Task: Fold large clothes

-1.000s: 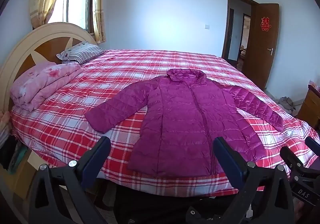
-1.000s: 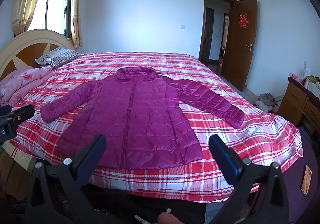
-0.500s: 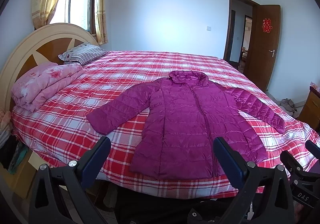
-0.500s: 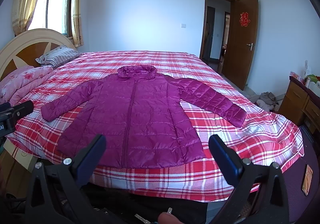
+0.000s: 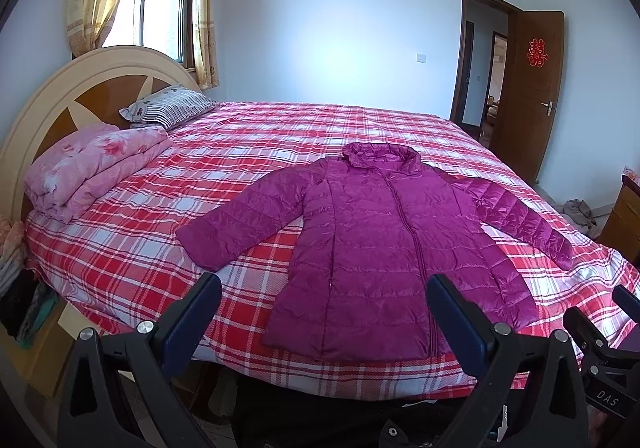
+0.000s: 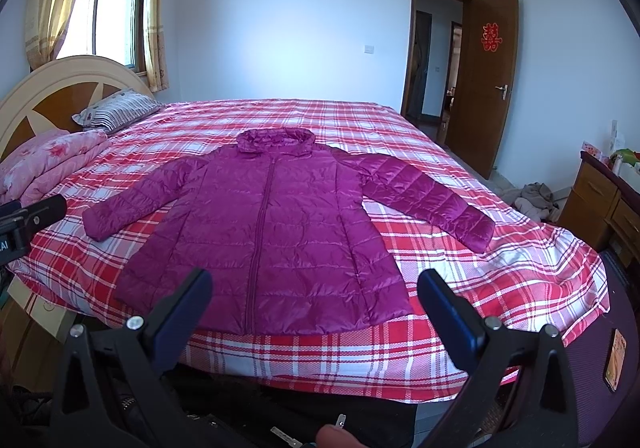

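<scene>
While the bed (image 5: pixel 120 248) fills the middle of both frames under its red-and-white checked cover, the magenta puffer coat (image 5: pixel 384 248) lies flat on it, face up and zipped, in the centre of each view. Its long axis runs from the hood at the upper centre of the frame down to the hem at the lower centre, so the hem is the part facing both claws. The sleeves spread diagonally toward the left and right edges of the frame.

Both claws are held short of the bed's near edge, apart from the coat, with nothing between their fingers. The left gripper (image 5: pixel 324 312) is spread wide, and in its view the coat sits slightly right of centre, with the left-of-frame sleeve (image 5: pixel 240 224) above its left finger. The right gripper (image 6: pixel 314 306) is likewise released and wide, with the coat slightly left of centre and the right-of-frame sleeve (image 6: pixel 424 196) above its right finger. By this reckoning each claw is nearer to the sleeve on its own side, and the likely first step is to bring the sleeves in across the body.

Smaller things sit at the margins: a folded pink quilt (image 5: pixel 92 172) and a striped pillow (image 5: pixel 168 110) by the headboard at the left of frame, well apart from the coat. No container is in play; a wooden drawer unit (image 6: pixel 600 204) stands at the right edge, its contents unseen.
</scene>
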The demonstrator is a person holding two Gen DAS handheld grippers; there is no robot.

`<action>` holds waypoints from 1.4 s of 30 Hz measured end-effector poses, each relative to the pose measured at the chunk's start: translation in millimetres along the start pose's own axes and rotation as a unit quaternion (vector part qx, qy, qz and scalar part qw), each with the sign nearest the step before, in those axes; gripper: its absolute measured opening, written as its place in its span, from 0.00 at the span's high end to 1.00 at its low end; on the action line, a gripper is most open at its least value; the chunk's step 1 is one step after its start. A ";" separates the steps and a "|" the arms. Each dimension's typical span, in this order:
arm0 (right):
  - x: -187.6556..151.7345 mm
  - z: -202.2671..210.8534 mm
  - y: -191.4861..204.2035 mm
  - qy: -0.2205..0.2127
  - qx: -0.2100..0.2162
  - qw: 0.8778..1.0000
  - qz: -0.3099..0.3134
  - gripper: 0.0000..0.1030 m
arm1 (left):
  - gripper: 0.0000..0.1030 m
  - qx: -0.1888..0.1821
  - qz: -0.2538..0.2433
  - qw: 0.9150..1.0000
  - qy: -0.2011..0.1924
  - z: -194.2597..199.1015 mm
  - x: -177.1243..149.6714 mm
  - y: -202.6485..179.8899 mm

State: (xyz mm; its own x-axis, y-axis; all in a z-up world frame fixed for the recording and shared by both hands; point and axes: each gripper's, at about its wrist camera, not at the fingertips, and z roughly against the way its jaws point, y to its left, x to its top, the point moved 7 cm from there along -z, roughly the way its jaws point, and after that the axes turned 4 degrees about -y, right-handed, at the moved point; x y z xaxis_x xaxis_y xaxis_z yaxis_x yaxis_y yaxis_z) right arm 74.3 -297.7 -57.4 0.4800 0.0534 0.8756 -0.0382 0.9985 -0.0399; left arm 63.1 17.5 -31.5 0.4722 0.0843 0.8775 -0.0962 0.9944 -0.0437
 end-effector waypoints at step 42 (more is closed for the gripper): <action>-4.6 0.9 10.3 0.000 0.007 1.000 0.003 0.00 | 0.01 0.003 0.000 1.000 0.002 -5.5 0.9 7.6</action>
State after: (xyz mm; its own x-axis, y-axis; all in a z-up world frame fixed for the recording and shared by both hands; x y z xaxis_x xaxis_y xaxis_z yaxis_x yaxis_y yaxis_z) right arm 71.0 -287.7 -61.3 0.4793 0.0603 0.8756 -0.0545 0.9978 -0.0388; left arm 67.6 25.5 -33.7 0.4759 0.0848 0.8754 -0.1015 0.9940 -0.0411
